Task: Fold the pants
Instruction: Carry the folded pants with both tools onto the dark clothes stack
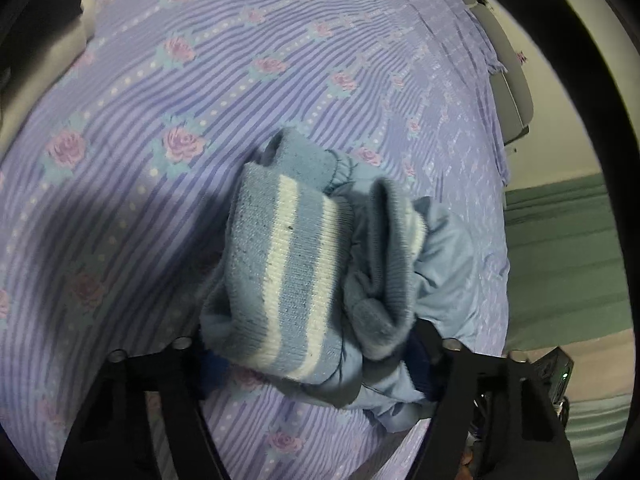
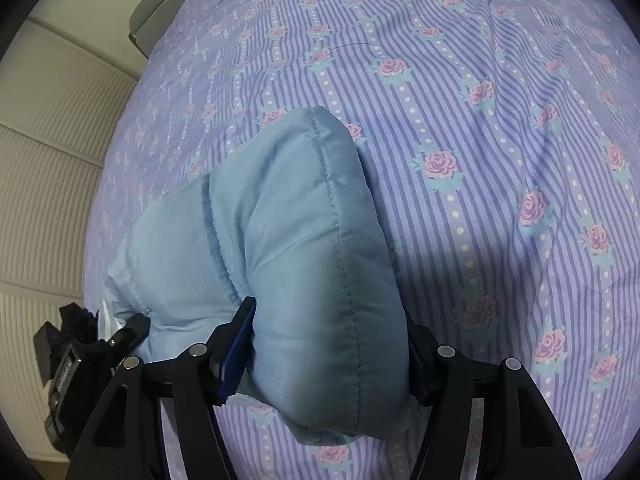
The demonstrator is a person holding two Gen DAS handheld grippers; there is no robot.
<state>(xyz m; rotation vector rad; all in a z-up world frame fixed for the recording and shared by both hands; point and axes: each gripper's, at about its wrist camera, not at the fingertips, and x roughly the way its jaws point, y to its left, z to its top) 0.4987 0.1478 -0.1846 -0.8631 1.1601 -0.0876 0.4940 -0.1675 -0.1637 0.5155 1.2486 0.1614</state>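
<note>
The pants are light blue and padded, with knit cuffs striped blue and white. In the left wrist view my left gripper (image 1: 316, 360) is shut on the bunched cuffs (image 1: 288, 272) of the pants (image 1: 440, 248) and holds them above the bed. In the right wrist view my right gripper (image 2: 324, 356) is shut on a thick folded part of the pants (image 2: 304, 248), also lifted above the bed. The fingertips of both grippers are mostly hidden by cloth.
The bed is covered by a purple striped sheet with pink roses (image 1: 200, 80) (image 2: 480, 160). A grey bed frame edge (image 1: 512, 92) and green floor mat (image 1: 560, 260) lie to the right. A dark and white folded pile (image 1: 48, 32) sits at far left. A ribbed white wall (image 2: 48, 160) is beside the bed.
</note>
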